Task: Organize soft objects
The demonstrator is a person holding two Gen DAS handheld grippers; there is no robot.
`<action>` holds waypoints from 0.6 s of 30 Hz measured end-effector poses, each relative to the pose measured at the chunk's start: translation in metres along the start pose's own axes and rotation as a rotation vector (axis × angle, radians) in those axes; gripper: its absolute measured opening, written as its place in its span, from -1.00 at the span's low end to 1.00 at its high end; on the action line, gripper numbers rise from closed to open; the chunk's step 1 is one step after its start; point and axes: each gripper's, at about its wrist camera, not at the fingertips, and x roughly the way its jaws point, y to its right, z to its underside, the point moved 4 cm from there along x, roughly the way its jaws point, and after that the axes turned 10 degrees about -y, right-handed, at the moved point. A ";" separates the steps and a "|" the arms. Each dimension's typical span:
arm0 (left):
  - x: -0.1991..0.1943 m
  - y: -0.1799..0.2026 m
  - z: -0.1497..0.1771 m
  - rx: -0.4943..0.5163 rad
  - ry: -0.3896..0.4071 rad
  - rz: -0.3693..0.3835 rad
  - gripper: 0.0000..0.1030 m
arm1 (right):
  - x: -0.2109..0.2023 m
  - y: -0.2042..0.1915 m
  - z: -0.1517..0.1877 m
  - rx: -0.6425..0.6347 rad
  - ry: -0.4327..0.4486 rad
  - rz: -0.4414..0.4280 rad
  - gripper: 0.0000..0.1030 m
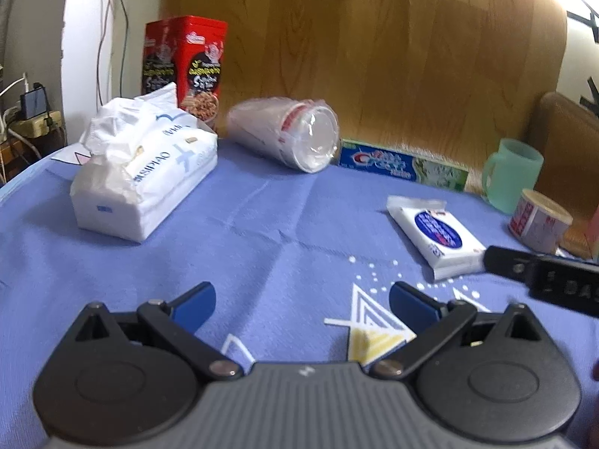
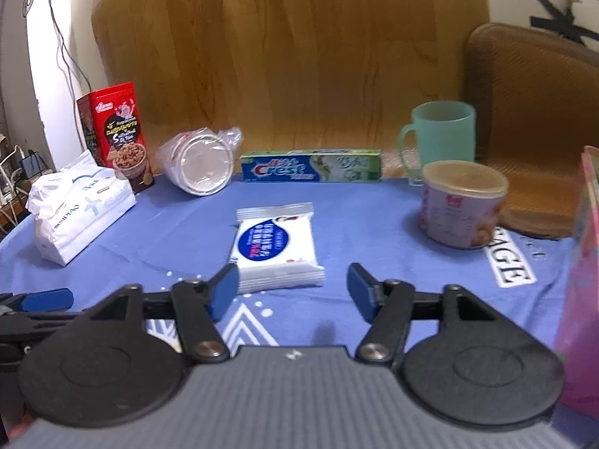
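right gripper [image 2: 292,284]: jaws spread wide, nothing between them, low over the blue cloth [image 2: 374,220].
wipes pack [image 2: 277,249]: flat on the cloth just ahead of the right gripper, slightly toward its left finger; the near edge sits beside that fingertip — contact cannot be told.
left gripper [image 1: 301,299]: also spread and empty; only cloth ahead of it.
tissue pack [image 1: 144,176]: ahead and to the left of the left gripper, well apart, loose plastic bunched on top.
step: looks like the approach to the first pick — neither soft pack is held.
next move: the right gripper likely needs to advance and shift a little left so both fingers straddle the wipes pack, then close gently; the pack is thin and soft, so it may buckle.
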 end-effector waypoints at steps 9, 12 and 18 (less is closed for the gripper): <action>-0.005 -0.002 -0.001 -0.018 0.036 0.014 0.99 | 0.052 -0.018 -0.021 -0.073 -0.112 -0.006 0.65; -0.006 -0.002 0.000 -0.015 0.039 0.014 0.99 | 0.065 -0.019 -0.020 -0.118 -0.144 0.018 0.50; -0.006 -0.003 0.000 -0.018 0.035 0.032 0.99 | 0.032 -0.006 -0.007 -0.100 -0.169 -0.037 0.47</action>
